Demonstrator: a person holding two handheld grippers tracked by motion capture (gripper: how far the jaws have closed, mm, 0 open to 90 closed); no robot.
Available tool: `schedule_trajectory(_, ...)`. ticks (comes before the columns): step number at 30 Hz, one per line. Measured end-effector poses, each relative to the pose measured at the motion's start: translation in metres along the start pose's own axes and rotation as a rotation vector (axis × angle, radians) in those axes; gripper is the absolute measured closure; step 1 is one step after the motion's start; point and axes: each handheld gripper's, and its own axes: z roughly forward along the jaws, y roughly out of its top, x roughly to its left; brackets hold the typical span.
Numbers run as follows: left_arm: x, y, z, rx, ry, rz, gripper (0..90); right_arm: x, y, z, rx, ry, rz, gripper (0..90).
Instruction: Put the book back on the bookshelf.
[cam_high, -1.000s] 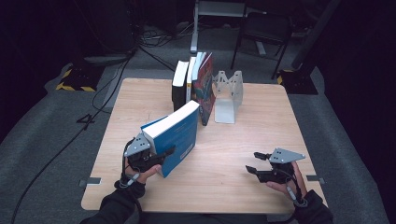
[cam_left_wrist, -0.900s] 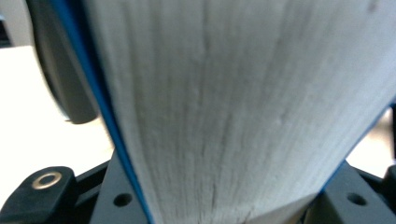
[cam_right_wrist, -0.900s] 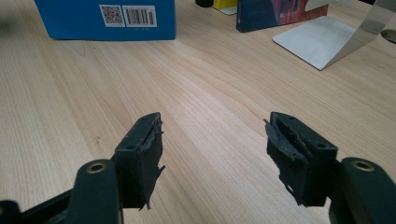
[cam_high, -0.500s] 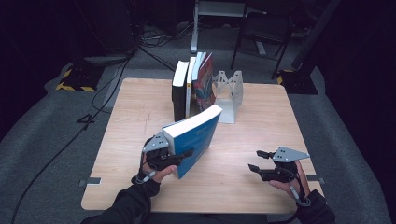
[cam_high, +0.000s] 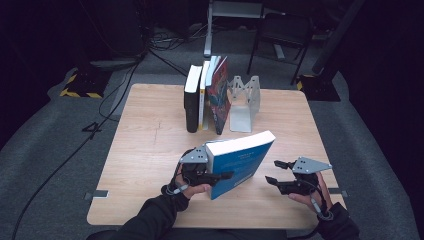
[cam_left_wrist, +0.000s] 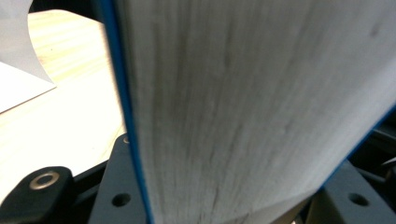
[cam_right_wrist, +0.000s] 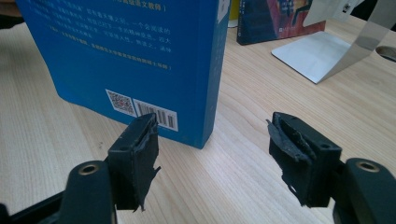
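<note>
**Blue book carried across toward the waiting right hand-held gripper**

Since the earlier high view, the left hand-held gripper (cam_high: 212, 176) has carried the blue paperback book (cam_high: 242, 159) from the left half of the table (cam_high: 145, 140) to the middle, so that the book's far edge now sits just beside the right hand-held gripper (cam_high: 272, 172). The right one has kept its place; its jaws have just been opening a little and have nothing between them.

Nearest the left hand-held gripper is the book itself: its jaws are clamped on the book across its thickness, and in the left gripper view the grey page block (cam_left_wrist: 261, 107) rises straight out from between them. The book is held tilted above the table, spine low, page edge uppermost. From the right hand-held gripper (cam_right_wrist: 212, 158), the back cover with its barcode (cam_right_wrist: 156, 114) stands just ahead of the left jaw, apart from it.

Farther off stand the row of upright books (cam_high: 206, 95) and, beside them, the metal bookend (cam_high: 244, 102).

The step in hand looks like transport, perhaps a handover. Next, the right hand-held gripper would need to close on the free edge, or the book be steered upright toward the row.
</note>
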Motion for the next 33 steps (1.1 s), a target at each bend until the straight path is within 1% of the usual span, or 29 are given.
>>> schedule_trajectory(1, 0.001, 0.0, -0.002, 0.004, -0.01, -0.006, 58.1, 0.001, 0.001, 0.002, -0.001, 0.007, -0.001, 32.9)
schedule_trajectory(3, 0.003, -0.001, -0.006, 0.008, -0.024, 0.006, 58.3, 0.003, 0.002, 0.006, 0.006, 0.016, -0.011, 32.8)
schedule_trajectory(5, 0.003, -0.001, -0.011, 0.025, -0.052, 0.017, 58.2, 0.005, 0.003, 0.009, 0.006, 0.033, -0.018, 32.6)
schedule_trajectory(7, 0.004, -0.002, -0.015, 0.038, -0.066, 0.026, 57.9, 0.007, 0.006, 0.013, 0.006, 0.043, -0.024, 32.3)
schedule_trajectory(10, 0.006, -0.001, -0.023, 0.066, -0.083, 0.03, 57.4, 0.012, 0.012, 0.022, -0.004, 0.082, -0.037, 31.4)
schedule_trajectory(12, 0.006, 0.0, -0.028, 0.083, -0.074, 0.051, 57.5, 0.016, 0.017, 0.027, -0.008, 0.11, -0.055, 30.8)
schedule_trajectory(14, 0.005, 0.001, -0.031, 0.095, -0.071, 0.063, 57.5, 0.018, 0.022, 0.032, -0.011, 0.118, -0.073, 30.7)
schedule_trajectory(16, 0.004, 0.001, -0.031, 0.098, -0.069, 0.066, 57.5, 0.019, 0.026, 0.036, -0.03, 0.142, -0.076, 30.6)
schedule_trajectory(17, 0.003, 0.001, -0.031, 0.101, -0.069, 0.073, 57.5, 0.019, 0.026, 0.036, -0.03, 0.142, -0.076, 30.6)
schedule_trajectory(18, 0.002, 0.001, -0.032, 0.105, -0.065, 0.085, 57.5, 0.017, 0.028, 0.039, -0.036, 0.155, -0.073, 30.5)
schedule_trajectory(20, -0.001, 0.0, -0.032, 0.108, -0.048, 0.104, 57.5, 0.014, 0.032, 0.044, -0.052, 0.191, -0.074, 28.1)
schedule_trajectory(21, -0.001, 0.0, -0.032, 0.108, -0.048, 0.104, 57.0, 0.014, 0.032, 0.044, -0.052, 0.191, -0.074, 28.1)
schedule_trajectory(22, -0.004, -0.001, -0.033, 0.11, -0.035, 0.112, 57.0, 0.012, 0.033, 0.048, -0.056, 0.217, -0.08, 27.6)
schedule_trajectory(23, -0.005, -0.002, -0.033, 0.114, -0.024, 0.116, 56.3, 0.011, 0.036, 0.052, -0.062, 0.257, -0.083, 28.3)
schedule_trajectory(24, -0.006, -0.005, -0.034, 0.127, -0.015, 0.127, 55.9, 0.012, 0.037, 0.054, -0.064, 0.276, -0.088, 29.9)
schedule_trajectory(25, -0.007, -0.008, -0.035, 0.133, -0.002, 0.126, 55.1, 0.014, 0.038, 0.056, -0.06, 0.293, -0.103, 32.1)
schedule_trajectory(26, -0.009, -0.011, -0.037, 0.14, 0.026, 0.126, 53.8, 0.017, 0.039, 0.057, -0.056, 0.291, -0.115, 31.3)
schedule_trajectory(27, -0.011, -0.014, -0.038, 0.141, 0.062, 0.131, 50.2, 0.019, 0.04, 0.057, -0.047, 0.279, -0.127, 31.9)
schedule_trajectory(28, -0.012, -0.018, -0.04, 0.132, 0.094, 0.127, 47.3, 0.018, 0.039, 0.055, -0.044, 0.278, -0.131, 33.9)
schedule_trajectory(29, -0.013, -0.022, -0.042, 0.115, 0.121, 0.114, 44.9, 0.017, 0.039, 0.054, -0.045, 0.286, -0.129, 36.2)
schedule_trajectory(30, -0.013, -0.022, -0.042, 0.115, 0.121, 0.114, 41.7, 0.016, 0.038, 0.051, -0.043, 0.29, -0.133, 38.2)
schedule_trajectory(31, -0.017, -0.027, -0.044, 0.113, 0.171, 0.112, 38.7, 0.016, 0.037, 0.049, -0.042, 0.293, -0.137, 39.8)
schedule_trajectory(32, -0.017, -0.027, -0.044, 0.113, 0.171, 0.112, 38.0, 0.017, 0.036, 0.047, -0.042, 0.293, -0.143, 40.7)
schedule_trajectory(33, -0.019, -0.028, -0.045, 0.119, 0.191, 0.126, 38.0, 0.017, 0.036, 0.047, -0.042, 0.293, -0.143, 40.7)
